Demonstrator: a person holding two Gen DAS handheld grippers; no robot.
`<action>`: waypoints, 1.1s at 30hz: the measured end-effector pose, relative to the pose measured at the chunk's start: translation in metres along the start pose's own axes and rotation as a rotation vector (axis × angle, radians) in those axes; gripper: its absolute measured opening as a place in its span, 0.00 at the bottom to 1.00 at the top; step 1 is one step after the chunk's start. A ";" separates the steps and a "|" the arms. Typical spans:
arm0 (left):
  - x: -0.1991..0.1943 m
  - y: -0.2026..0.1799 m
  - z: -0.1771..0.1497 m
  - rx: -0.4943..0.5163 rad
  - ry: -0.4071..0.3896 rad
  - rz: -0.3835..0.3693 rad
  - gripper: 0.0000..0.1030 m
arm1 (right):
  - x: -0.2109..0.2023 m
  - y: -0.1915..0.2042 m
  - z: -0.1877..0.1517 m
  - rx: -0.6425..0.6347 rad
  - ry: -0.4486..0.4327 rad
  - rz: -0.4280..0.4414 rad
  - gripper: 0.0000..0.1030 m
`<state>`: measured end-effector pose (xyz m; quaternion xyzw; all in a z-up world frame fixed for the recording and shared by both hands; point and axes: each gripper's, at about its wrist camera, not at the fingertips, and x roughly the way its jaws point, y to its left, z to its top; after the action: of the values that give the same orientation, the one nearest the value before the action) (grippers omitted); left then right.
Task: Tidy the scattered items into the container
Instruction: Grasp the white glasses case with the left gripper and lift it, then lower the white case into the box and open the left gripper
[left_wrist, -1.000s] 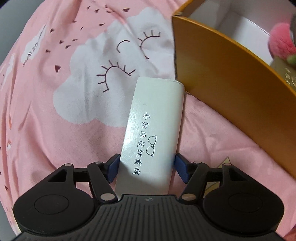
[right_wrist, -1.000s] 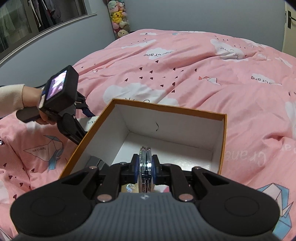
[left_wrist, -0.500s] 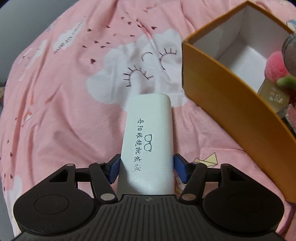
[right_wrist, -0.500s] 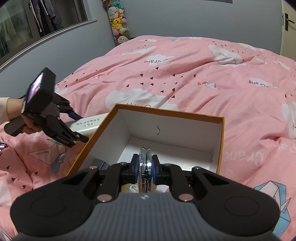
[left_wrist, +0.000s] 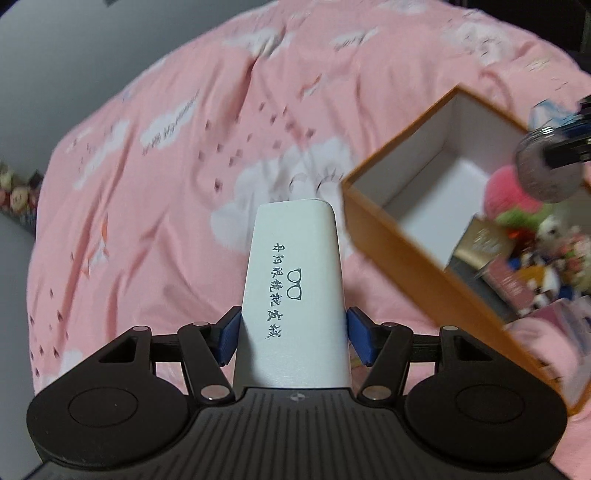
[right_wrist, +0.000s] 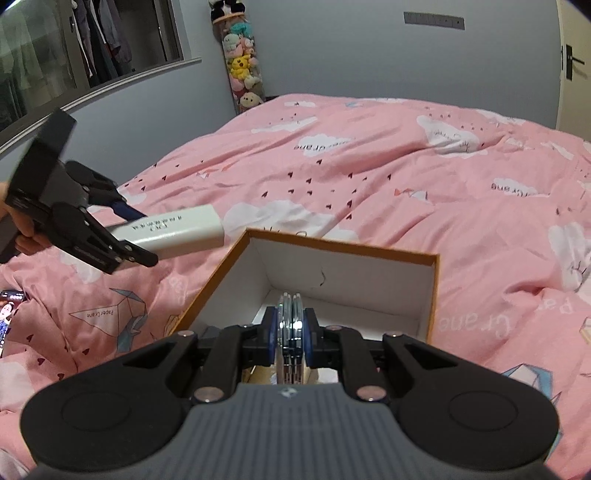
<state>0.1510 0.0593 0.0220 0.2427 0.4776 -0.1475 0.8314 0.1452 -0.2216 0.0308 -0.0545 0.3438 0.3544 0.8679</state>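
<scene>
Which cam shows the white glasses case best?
Left wrist: the white glasses case fills the centre between the left gripper pads, print readable. Right wrist shows the case small, from the side, lifted beside the orange box.

The left gripper (left_wrist: 293, 338) is lifting the white glasses case (left_wrist: 295, 295) off the pink bed cover (left_wrist: 147, 184), where it was lying a second ago beside the orange box (left_wrist: 424, 273). In the right wrist view the case (right_wrist: 177, 230) is now hanging clear above the bedding, just left of the box's (right_wrist: 218, 277) rim.
</scene>
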 end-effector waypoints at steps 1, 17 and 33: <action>-0.006 -0.004 0.005 0.014 -0.014 -0.003 0.68 | -0.002 -0.001 0.000 0.000 -0.003 -0.004 0.15; 0.011 -0.120 0.073 0.444 -0.103 -0.109 0.68 | -0.017 -0.023 -0.011 0.034 -0.002 -0.038 0.15; 0.108 -0.147 0.095 0.643 0.073 -0.124 0.68 | -0.001 -0.033 -0.023 0.061 0.040 -0.009 0.15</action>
<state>0.2036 -0.1168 -0.0698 0.4683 0.4500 -0.3323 0.6840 0.1528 -0.2542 0.0087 -0.0367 0.3714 0.3389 0.8637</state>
